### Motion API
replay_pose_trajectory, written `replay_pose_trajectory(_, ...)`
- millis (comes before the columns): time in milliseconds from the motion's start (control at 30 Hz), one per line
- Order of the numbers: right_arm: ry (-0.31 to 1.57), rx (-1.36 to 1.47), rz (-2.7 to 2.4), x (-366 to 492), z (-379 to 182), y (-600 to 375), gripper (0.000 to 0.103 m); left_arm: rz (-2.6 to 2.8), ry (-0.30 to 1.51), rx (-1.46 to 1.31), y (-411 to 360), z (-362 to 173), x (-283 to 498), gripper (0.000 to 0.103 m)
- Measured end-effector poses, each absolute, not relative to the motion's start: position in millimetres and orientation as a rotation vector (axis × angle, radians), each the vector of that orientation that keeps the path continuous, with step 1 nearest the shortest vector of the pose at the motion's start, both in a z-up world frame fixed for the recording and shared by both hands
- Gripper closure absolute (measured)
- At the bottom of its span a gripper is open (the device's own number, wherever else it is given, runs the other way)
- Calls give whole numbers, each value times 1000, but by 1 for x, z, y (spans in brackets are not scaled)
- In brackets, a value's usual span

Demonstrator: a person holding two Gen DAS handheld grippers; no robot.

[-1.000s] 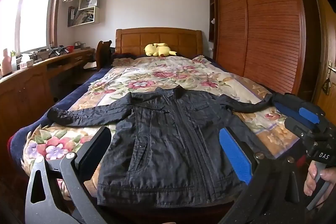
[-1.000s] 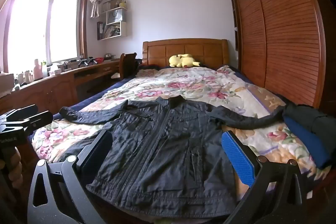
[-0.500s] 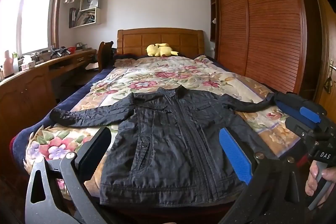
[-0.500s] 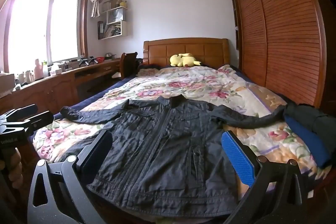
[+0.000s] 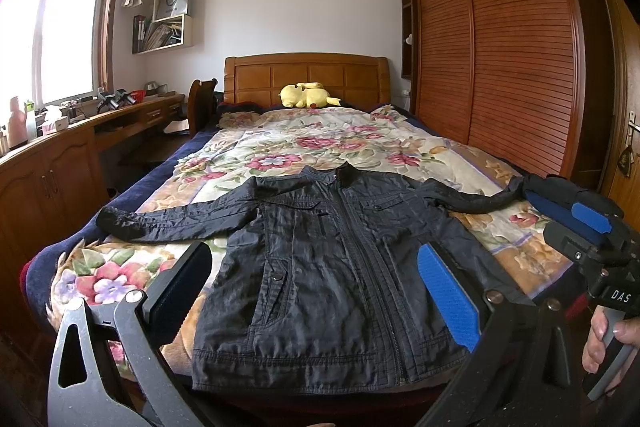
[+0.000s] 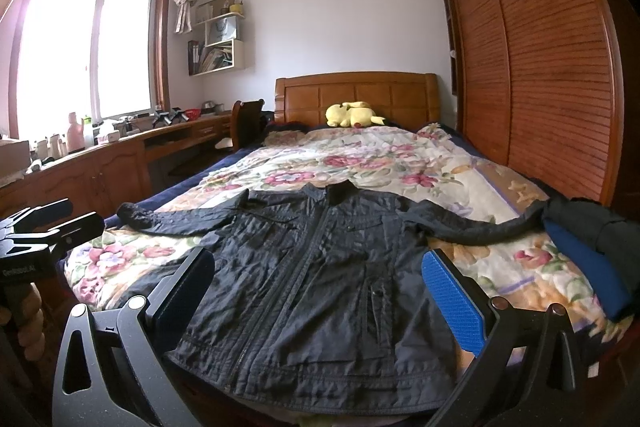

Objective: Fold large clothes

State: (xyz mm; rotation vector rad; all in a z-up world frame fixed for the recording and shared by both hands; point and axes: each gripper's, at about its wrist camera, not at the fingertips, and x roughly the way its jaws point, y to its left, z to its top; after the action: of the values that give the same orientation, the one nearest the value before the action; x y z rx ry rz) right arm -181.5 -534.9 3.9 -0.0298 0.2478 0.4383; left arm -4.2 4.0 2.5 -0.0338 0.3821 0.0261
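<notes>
Nothing of the folding is done yet, as far as I can judge. The black jacket [image 5: 332, 267] lies flat and face up on the flowered bedspread [image 5: 320, 143], zipped, its collar away from me and its hem just ahead of both my claws at the foot of the bed. Both sleeves are spread straight out to the sides: the left sleeve [image 5: 168, 223] reaches beyond my left claw's outer finger, and the right sleeve [image 6: 472, 223] runs off past my right claw toward a dark bundle with blue fabric [image 6: 580, 247] at the bed's edge.

My left claw [image 5: 320, 291] hangs above the hem with its fingers spread wide and nothing between them. My right claw [image 6: 320, 291] is the same, spread and empty, hovering over the lower right part of the jacket. Neither touches the cloth.

Everything is left: I reckon the sleeves must come in across the chest, then the body must be folded over. The sleeves lie well apart, so I expect each claw to take its own side. A yellow plush toy [image 5: 308, 95] sits far ahead by the headboard, out of the way.
</notes>
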Motion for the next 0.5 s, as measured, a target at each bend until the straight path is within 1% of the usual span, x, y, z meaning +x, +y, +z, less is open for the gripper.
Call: replay_pose_trajectory(500, 243, -25, 438, -184, 4, -533, 0, 25, 368, -33, 8, 5, -12, 0)
